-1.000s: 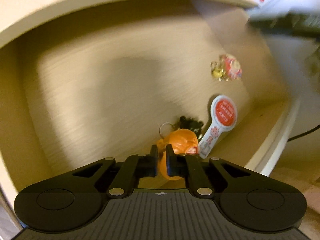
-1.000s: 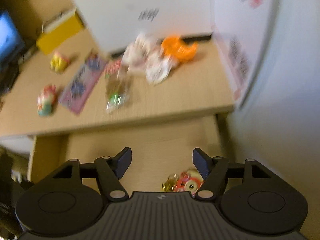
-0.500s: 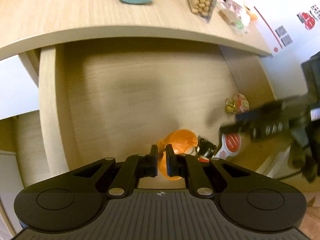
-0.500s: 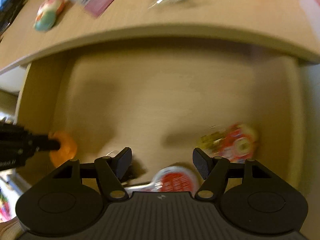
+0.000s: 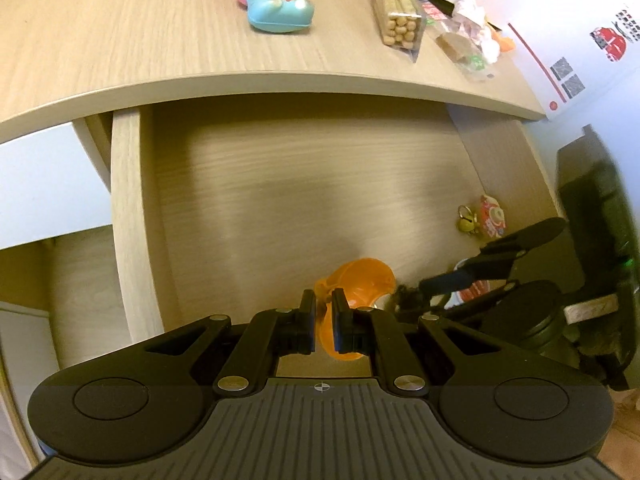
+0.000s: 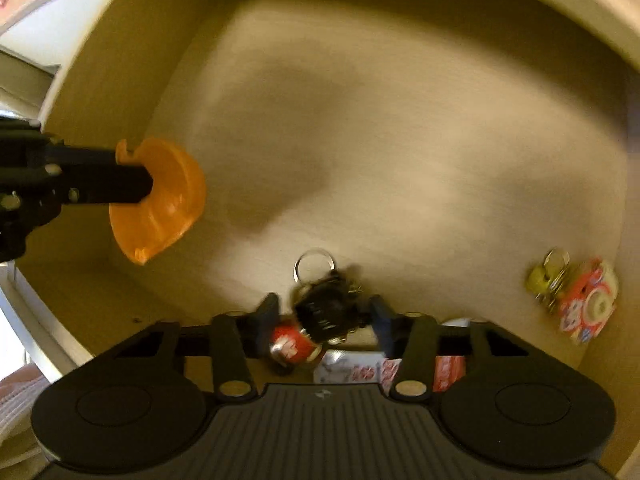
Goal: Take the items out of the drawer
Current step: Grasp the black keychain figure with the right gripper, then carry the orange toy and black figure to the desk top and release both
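The left tool (image 5: 323, 312) grips the orange cup (image 5: 360, 284) clear of the drawer (image 5: 126, 216) while the right tool (image 6: 324, 316) points down, closing around the black keychain (image 6: 326, 310) to lift it

2 keychains (image 6: 328, 312), 1 orange piece (image 6: 168, 200), maybe 1 tag (image 6: 448, 366).

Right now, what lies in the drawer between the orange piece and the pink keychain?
A black fuzzy keychain with a red tag, between the closing right gripper's fingers; right wrist view. Orange piece, pink keychain.
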A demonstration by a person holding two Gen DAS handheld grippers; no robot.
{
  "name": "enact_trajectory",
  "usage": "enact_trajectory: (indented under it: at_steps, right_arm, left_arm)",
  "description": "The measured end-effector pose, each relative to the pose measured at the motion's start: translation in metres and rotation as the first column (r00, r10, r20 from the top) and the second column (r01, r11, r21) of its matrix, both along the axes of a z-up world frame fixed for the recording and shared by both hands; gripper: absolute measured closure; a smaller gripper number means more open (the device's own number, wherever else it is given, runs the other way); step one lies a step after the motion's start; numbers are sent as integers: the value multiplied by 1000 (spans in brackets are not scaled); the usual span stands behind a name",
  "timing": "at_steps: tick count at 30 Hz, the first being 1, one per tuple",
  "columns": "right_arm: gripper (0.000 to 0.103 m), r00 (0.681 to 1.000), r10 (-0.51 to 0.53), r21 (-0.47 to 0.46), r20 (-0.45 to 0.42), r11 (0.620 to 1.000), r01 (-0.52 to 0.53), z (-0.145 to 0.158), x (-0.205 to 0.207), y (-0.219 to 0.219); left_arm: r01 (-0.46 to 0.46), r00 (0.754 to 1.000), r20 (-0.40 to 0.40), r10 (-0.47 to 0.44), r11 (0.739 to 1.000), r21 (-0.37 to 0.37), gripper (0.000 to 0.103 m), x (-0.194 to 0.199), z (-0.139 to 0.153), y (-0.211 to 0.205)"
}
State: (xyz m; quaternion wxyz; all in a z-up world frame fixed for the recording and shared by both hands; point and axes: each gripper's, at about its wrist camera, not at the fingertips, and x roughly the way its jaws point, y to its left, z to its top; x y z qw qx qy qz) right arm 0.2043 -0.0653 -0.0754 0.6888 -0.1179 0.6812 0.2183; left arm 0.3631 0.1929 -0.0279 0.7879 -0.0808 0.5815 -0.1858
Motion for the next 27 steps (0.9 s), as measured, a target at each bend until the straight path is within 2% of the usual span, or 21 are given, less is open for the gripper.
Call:
enact_trajectory:
  at_steps: [7, 12, 15, 17, 20, 23, 25, 27]
  right_arm:
    - [63, 984, -163, 170, 76, 974, 148, 35, -10, -37]
    - [63, 935, -297, 248, 194, 937, 247, 77, -18, -73]
    - [63, 894, -345, 287, 287, 921, 264, 107, -21, -91]
    - [63, 854, -391, 321, 343, 904, 284, 127, -26, -99]
    - [63, 793, -444, 374, 417, 879, 295, 153, -33, -123]
    - [63, 725, -484, 410, 490, 862, 298, 186, -19, -130]
    - [63, 688, -501, 427, 526, 855, 296, 198, -18, -135]
    - [63, 668, -516, 437, 537, 847, 303, 204, -13, -141]
  left_arm:
    - [17, 1000, 3, -17, 1000, -15, 93, -8, 5, -6]
    - [45, 999, 30, -44, 998, -45, 93, -15, 23, -19]
    - [55, 995, 81, -49, 996, -68, 93, -11, 46, -25]
    - [54, 991, 130, -43, 995, -82, 93, -3, 67, -28]
    - [50, 973, 229, -30, 996, -80, 93, 20, 102, -31]
    - [0, 950, 312, 24, 997, -77, 93, 51, 126, -31]
    - [-48, 937, 341, 77, 995, -90, 93, 76, 132, -28]
    - [-98, 935, 329, 129, 989, -109, 93, 105, 127, -26]
